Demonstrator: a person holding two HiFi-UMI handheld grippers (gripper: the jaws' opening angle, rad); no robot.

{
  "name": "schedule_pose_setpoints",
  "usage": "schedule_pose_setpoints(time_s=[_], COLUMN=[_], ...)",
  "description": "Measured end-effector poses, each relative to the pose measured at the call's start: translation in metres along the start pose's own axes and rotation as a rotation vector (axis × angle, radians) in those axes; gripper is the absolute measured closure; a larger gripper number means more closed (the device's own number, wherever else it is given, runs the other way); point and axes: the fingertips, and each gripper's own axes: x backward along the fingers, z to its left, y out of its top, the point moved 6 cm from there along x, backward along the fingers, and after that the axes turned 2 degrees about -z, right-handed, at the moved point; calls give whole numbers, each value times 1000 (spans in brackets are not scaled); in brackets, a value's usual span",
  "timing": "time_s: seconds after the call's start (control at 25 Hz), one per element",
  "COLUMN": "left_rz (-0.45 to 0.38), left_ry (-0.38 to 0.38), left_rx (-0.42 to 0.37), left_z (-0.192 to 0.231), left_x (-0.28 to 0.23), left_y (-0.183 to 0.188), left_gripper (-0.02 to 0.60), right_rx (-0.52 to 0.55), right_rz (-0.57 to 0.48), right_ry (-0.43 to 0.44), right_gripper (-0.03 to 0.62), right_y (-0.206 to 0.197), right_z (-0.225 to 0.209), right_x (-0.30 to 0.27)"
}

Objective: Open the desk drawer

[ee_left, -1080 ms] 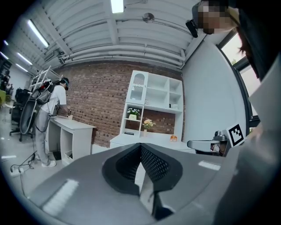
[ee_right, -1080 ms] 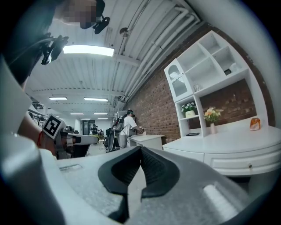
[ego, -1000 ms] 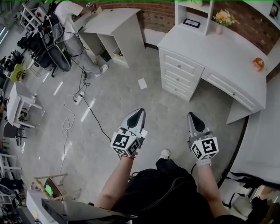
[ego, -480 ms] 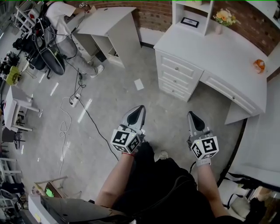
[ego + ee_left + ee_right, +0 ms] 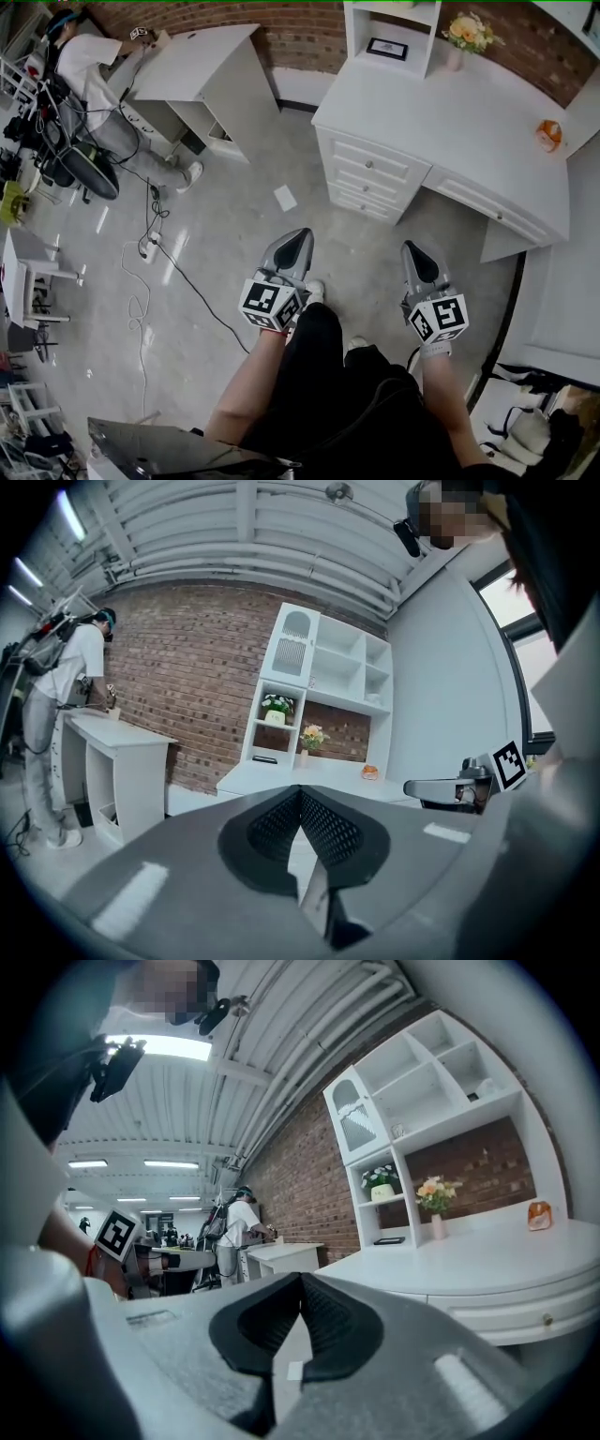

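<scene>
The white desk stands ahead at the upper right, with a stack of three shut drawers at its left end and a wide shut drawer under the top. My left gripper and right gripper hang side by side above the grey floor, well short of the desk. Both are shut with nothing in them. Past the left gripper in its own view, the desk is far off. The wide drawer and its knob show beyond the right gripper in the right gripper view.
An orange object, a flower vase and a picture frame sit on the desk. A person works at a second white desk at the upper left. Cables and a paper sheet lie on the floor.
The view has closed in on the desk, which has slid leftward in the frame. A leg has stepped forward between the grippers. Both grippers stay shut and level.
</scene>
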Motion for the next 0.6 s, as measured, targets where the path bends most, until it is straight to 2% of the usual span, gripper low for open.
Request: schedule_pose_setpoints(time_s=[0.28,0.6], left_rz=[15,79], left_ry=[-97,-218], left_rx=[2,12], left_z=[54,95], left_x=[-62,-119], left_y=[14,10], left_gripper=[578,578], right_rx=[-12,-32], right_rz=[5,23], right_ry=[-69,-174], right_gripper=[591,591], right_y=[4,-5], right_z=[-10,-18], right_x=[-61,-106])
